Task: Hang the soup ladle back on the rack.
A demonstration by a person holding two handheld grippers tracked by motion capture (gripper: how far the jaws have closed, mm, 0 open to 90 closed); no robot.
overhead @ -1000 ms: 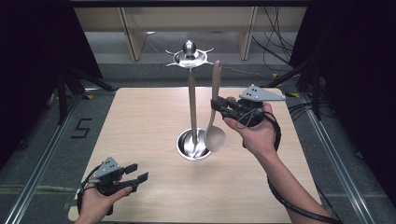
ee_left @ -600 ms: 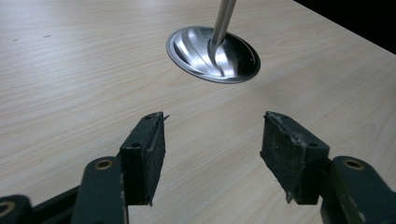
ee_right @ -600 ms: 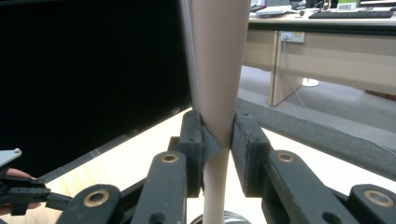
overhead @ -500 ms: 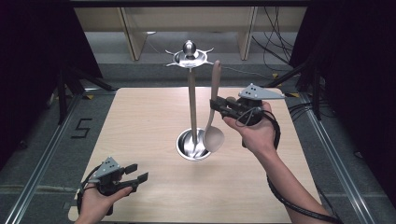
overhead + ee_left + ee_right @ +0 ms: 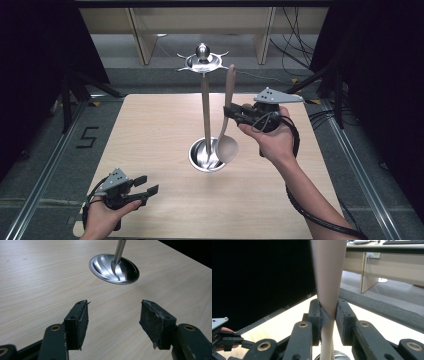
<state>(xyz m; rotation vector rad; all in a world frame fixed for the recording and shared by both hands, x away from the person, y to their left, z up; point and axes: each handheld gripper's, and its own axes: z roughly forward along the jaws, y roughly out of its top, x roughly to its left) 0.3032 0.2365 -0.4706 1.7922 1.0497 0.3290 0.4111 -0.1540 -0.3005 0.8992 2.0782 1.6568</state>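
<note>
The spoon (image 5: 226, 135), a beige long-handled serving spoon, hangs upright just beside the metal utensil stand (image 5: 205, 100), its bowl low over the stand's round base dish (image 5: 199, 159) and its handle tip near the hook ring (image 5: 202, 61) at the top of the post. Compared with the frames from a second ago and half a second ago, the spoon has shifted only slightly: the bowl sits a little nearer the post and the handle leans a touch more toward the ring, while the stand, the wooden table (image 5: 150, 130) and the left hand's position match. This suggests a slow alignment of the handle end with a hook, with hanging not yet done. The right gripper (image 5: 231, 112) holds the spoon with its jaws closed tight on the narrow mid-handle, as the right gripper view confirms by the handle (image 5: 327, 290) pinched between both pads. The left gripper (image 5: 147, 185) rests at the near left of the table, jaws spread wide with nothing between them; its own view looks across bare table to the base dish (image 5: 113, 268). Hard to make out: whether the handle end carries a hanging hole, whether the bowl touches the dish or hovers above it, and how many hooks the ring has. The handle top is cut off in the right gripper view.
</note>
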